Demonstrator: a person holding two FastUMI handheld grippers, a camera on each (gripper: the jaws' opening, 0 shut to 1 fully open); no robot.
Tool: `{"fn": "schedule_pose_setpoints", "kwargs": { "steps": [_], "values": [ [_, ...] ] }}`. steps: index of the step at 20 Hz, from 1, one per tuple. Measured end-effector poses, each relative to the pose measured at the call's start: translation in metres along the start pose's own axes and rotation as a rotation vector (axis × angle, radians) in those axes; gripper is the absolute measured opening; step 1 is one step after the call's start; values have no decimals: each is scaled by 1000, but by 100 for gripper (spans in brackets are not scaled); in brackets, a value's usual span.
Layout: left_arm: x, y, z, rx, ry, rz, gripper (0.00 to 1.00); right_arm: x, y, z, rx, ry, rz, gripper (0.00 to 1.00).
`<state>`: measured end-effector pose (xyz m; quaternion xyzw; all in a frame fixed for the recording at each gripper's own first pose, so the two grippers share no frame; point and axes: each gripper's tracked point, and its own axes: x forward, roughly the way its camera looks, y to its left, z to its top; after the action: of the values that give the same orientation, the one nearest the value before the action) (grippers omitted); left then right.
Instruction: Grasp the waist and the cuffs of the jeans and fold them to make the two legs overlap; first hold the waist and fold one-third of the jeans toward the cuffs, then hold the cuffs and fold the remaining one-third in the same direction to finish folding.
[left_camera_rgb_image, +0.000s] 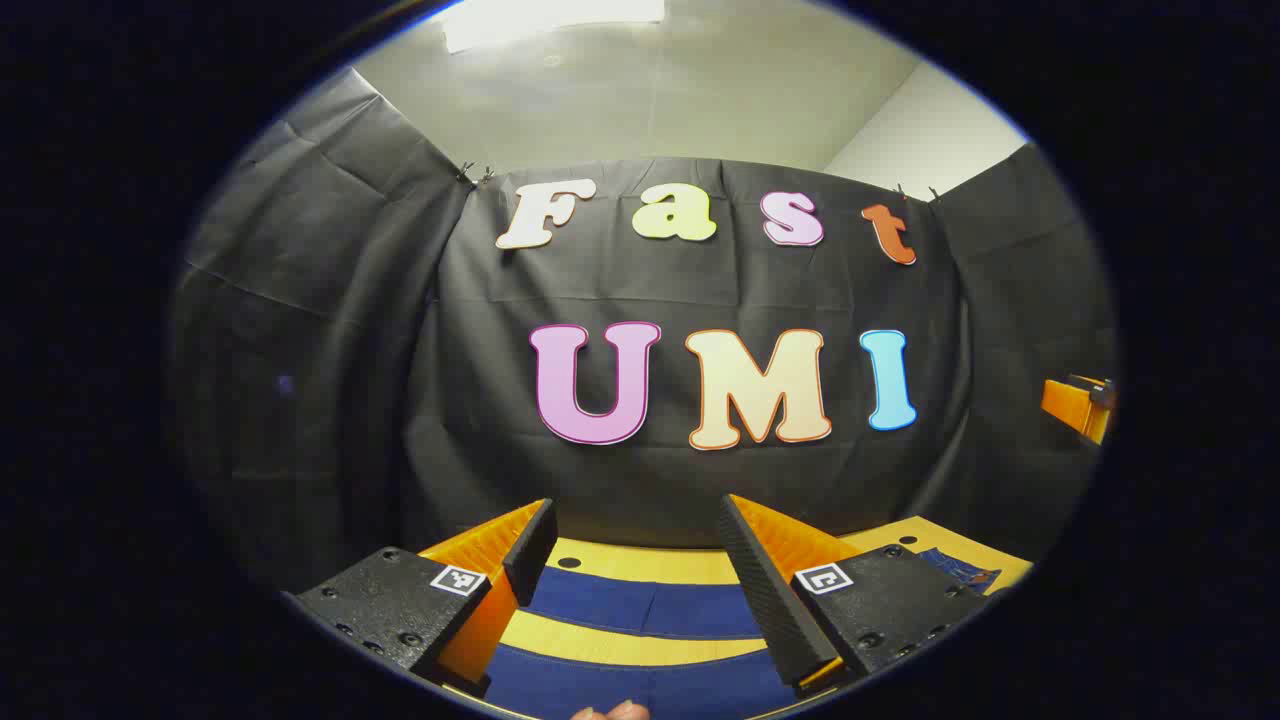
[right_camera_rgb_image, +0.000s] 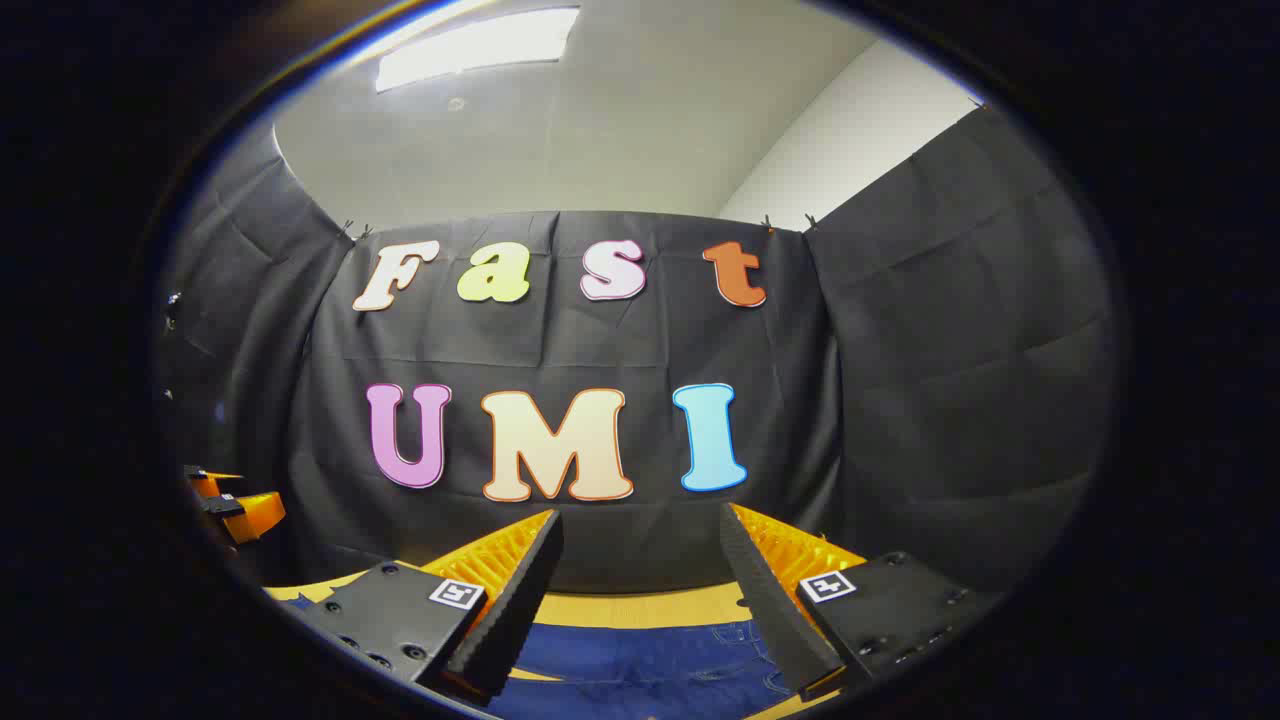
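Dark blue jeans lie flat on a yellow table. In the left gripper view the two legs run as separate blue bands with a strip of table between them. My left gripper hovers above them, open, nothing between its fingers. In the right gripper view the stitched upper part of the jeans lies below my right gripper, which is also open and holds nothing. Each gripper shows at the edge of the other's view: the right gripper, the left gripper.
Black cloth walls close the booth behind and on both sides of the table. A person's fingertip peeks in at the bottom edge. More denim lies at the right, near the table's corner.
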<state>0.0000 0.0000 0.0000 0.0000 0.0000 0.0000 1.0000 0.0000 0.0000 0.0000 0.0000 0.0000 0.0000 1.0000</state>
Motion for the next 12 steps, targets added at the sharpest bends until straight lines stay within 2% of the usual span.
{"fn": "schedule_pose_setpoints", "kwargs": {
  "steps": [12],
  "values": [
    [-2, 21, -14, 9, 36, 25, 96, 3, 17, -2, -2, -2, 21, 98]
  ]
}}
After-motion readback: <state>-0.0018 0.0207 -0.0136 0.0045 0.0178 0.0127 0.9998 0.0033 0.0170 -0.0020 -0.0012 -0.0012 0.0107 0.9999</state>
